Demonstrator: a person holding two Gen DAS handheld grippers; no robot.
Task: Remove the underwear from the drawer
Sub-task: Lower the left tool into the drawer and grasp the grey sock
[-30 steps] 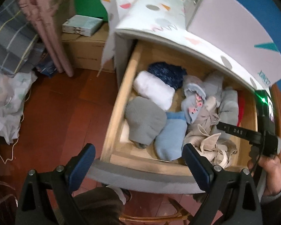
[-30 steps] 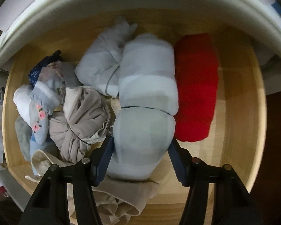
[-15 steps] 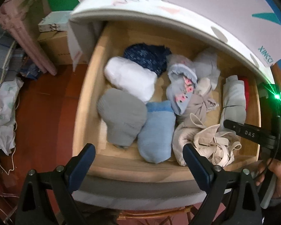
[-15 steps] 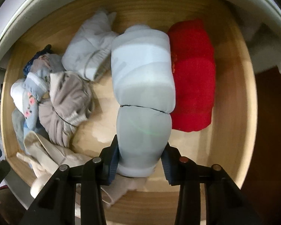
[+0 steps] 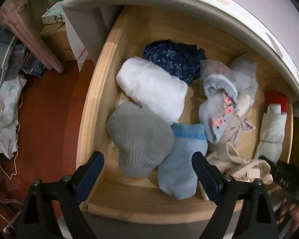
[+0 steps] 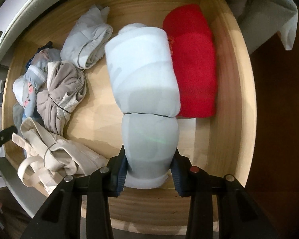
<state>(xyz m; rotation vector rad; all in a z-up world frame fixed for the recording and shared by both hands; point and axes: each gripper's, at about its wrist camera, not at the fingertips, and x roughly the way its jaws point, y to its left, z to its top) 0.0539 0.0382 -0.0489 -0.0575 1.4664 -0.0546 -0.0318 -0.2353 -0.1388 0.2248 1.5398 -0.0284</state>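
The wooden drawer [image 5: 93, 91] stands open and holds several rolled garments. My right gripper [image 6: 149, 172] is shut on the near end of a pale blue-grey underwear roll [image 6: 143, 83], bound by a thin black band and lying beside a red roll [image 6: 193, 63]. The same roll shows at the right of the left wrist view [image 5: 273, 131]. My left gripper [image 5: 147, 169] is open and empty, low over the drawer's front, its fingers on either side of a grey roll [image 5: 137, 139] and a light blue roll [image 5: 181, 159].
A white roll [image 5: 153, 93], a navy speckled piece [image 5: 173, 59], a floral piece [image 5: 219, 107], taupe garments [image 6: 59, 91] and a cream strappy piece [image 6: 55, 155] fill the drawer. The cabinet top [image 5: 209, 6] overhangs the back. Boxes and cloth [image 5: 8, 91] lie on the floor at left.
My right gripper has closed tighter on the pale roll and drawn it slightly toward the drawer front. My left gripper has moved forward and down over the drawer, staying open.
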